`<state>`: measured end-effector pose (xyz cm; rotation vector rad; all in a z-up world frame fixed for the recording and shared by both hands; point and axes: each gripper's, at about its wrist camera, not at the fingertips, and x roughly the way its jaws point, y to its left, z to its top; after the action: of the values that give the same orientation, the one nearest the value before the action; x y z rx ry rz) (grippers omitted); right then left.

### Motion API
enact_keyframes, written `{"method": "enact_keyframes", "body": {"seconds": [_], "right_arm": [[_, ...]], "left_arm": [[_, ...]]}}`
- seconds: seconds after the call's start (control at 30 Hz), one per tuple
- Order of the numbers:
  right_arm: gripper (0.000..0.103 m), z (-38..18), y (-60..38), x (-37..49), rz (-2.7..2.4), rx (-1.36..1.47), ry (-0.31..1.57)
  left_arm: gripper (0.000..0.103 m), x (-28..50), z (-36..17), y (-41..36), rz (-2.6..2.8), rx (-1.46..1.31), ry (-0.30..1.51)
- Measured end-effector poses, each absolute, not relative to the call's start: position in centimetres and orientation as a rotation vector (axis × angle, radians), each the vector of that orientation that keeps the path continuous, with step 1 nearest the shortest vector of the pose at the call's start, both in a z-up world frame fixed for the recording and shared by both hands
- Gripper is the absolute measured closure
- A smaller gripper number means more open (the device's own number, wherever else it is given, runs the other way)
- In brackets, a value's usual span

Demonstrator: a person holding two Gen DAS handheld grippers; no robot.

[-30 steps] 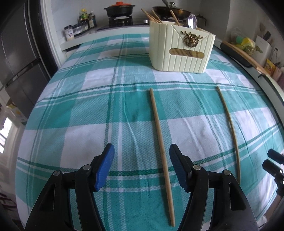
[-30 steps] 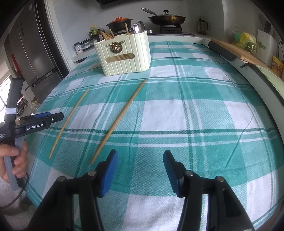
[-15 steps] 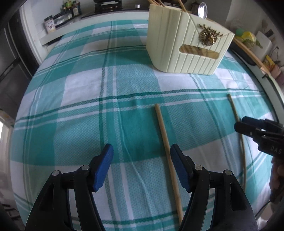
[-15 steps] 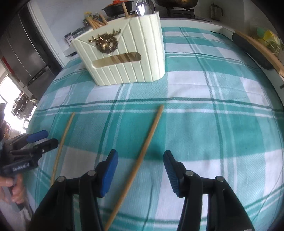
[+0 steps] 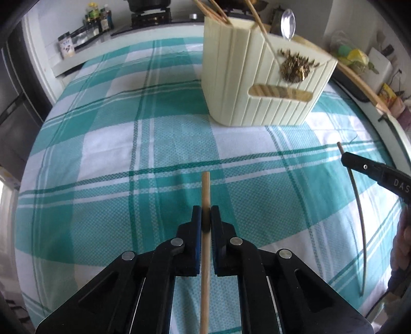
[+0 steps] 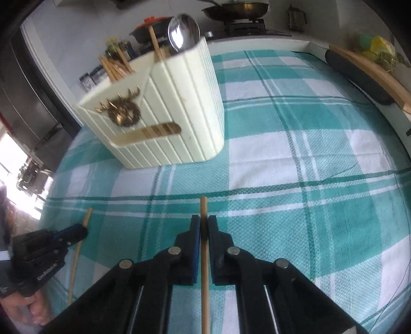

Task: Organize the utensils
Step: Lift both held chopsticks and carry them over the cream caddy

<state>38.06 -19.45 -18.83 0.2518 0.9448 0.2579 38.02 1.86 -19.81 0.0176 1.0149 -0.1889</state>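
Two wooden chopsticks lie on the teal checked tablecloth. My left gripper [image 5: 205, 213] is shut on one chopstick [image 5: 205, 190], its tip pointing at the cream ribbed utensil holder [image 5: 257, 84]. My right gripper [image 6: 203, 222] is shut on the other chopstick [image 6: 203, 208]. Each view shows the other gripper at its edge: the right gripper [image 5: 345, 156] on its chopstick [image 5: 359, 205], and the left gripper [image 6: 79, 231] on its chopstick [image 6: 77, 254]. The holder [image 6: 164, 123] holds several chopsticks [image 6: 113, 68] and a metal spoon [image 6: 183, 32].
A counter behind the table carries a stove with pans [image 6: 236, 10], spice jars [image 5: 66, 46] and a red-lidded pot [image 6: 151, 23]. A wooden board [image 6: 372, 74] and packets lie along the right edge. A fridge [image 6: 28, 97] stands at the left.
Both grippers moved forward and down onto the chopsticks and closed on them. They were open half a second ago. The holder now looks nearer.
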Motion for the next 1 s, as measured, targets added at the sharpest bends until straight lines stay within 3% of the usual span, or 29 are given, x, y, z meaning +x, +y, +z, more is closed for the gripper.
{"method": "enact_keyframes", "body": {"seconds": [0.3,0.53,0.63,0.67,0.7,0.73,0.77,1.0], "right_arm": [[0.097,-7.3,-21.5,29.6,0.394,0.207,0.631],[0.097,-5.0,-21.4,27.7,0.399,0.157,0.55],[0.096,-7.5,-21.3,29.7,0.379,0.135,0.689],[0.091,-8.8,-21.3,30.5,0.371,0.132,0.721],[0.083,-10.3,-21.3,31.3,0.364,0.125,0.754],[0.061,-11.9,-21.2,32.3,0.356,0.117,0.795],[0.051,-13.6,-21.1,33.5,0.342,0.121,0.835],[0.054,-22.8,-19.4,41.6,0.228,0.09,1.054]], "left_arm": [[0.098,31.3,-8.9,4.1,-0.255,-0.084,0.735],[0.098,29.5,-5.5,3.9,-0.287,-0.115,0.637],[0.098,29.8,-5.4,3.9,-0.277,-0.12,0.644],[0.098,29.9,-5.5,4.1,-0.275,-0.124,0.646],[0.098,29.7,-5.5,4.2,-0.274,-0.128,0.646],[0.098,29.6,-5.5,4.4,-0.273,-0.131,0.645],[0.098,29.4,-5.5,4.4,-0.272,-0.129,0.645],[0.098,29.8,-6.2,4.6,-0.262,-0.126,0.667]]}}
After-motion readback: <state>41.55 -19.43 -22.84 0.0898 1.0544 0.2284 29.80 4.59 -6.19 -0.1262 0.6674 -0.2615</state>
